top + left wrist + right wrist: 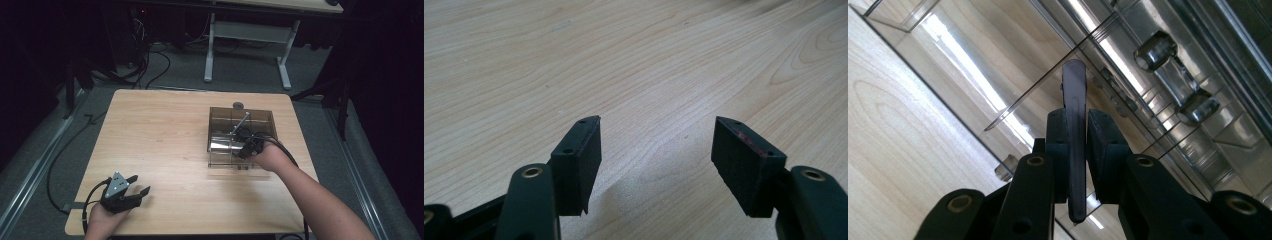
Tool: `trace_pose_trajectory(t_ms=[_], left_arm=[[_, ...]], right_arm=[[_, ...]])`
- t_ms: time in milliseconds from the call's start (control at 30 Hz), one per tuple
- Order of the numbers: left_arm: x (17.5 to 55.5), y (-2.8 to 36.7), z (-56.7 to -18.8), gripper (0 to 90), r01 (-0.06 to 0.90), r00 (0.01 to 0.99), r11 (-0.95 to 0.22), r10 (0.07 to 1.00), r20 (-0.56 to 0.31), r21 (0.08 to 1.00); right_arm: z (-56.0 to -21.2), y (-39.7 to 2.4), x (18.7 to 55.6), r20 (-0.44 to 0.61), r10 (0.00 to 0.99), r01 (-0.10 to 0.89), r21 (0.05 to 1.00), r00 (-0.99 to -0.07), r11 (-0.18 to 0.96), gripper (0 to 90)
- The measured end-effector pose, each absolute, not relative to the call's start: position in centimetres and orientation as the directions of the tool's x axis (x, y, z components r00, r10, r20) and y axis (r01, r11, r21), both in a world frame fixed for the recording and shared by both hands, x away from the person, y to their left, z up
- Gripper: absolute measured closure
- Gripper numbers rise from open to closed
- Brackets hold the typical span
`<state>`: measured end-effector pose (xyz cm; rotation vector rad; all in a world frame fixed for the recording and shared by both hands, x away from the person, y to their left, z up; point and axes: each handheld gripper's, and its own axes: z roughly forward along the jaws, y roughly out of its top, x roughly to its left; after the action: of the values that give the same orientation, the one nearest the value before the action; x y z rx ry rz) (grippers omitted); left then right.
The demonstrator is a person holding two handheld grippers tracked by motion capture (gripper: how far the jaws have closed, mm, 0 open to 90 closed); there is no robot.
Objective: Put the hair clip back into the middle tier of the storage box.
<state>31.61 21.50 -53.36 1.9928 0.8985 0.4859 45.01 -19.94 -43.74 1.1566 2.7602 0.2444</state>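
A smoky clear plastic organizer box (218,118) with dividers stands on the right half of the wooden table (160,130). My right gripper (248,147) is at the box's near right side. In the right gripper view its jaws (1078,120) are shut on a thin, flat dark utensil handle (1074,85), which points up over the box's clear walls (973,70). A slim grey utensil shaft (241,123) slants up out of the box. My left gripper (139,185) rests near the table's front left corner. It stands open (656,135) over bare wood, with nothing between its pads.
A small dark round object (238,105) lies just behind the box near the far edge. Shiny metal pieces (222,145) lie in the box's near compartment. Beyond the table are a white desk frame (247,37) and cables on the floor.
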Motion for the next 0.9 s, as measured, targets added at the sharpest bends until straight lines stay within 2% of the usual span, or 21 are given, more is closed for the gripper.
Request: trace_pose_trajectory(t_ms=[900], left_arm=[[31.65, 21.48, -53.36, 37.3, 0.410, 0.664, -0.360, 0.747, -0.004, 0.838]], right_arm=[[-43.67, -20.19, 44.91, -0.072, 0.722, 0.699, 0.202, -0.688, 0.686, 79.8]])
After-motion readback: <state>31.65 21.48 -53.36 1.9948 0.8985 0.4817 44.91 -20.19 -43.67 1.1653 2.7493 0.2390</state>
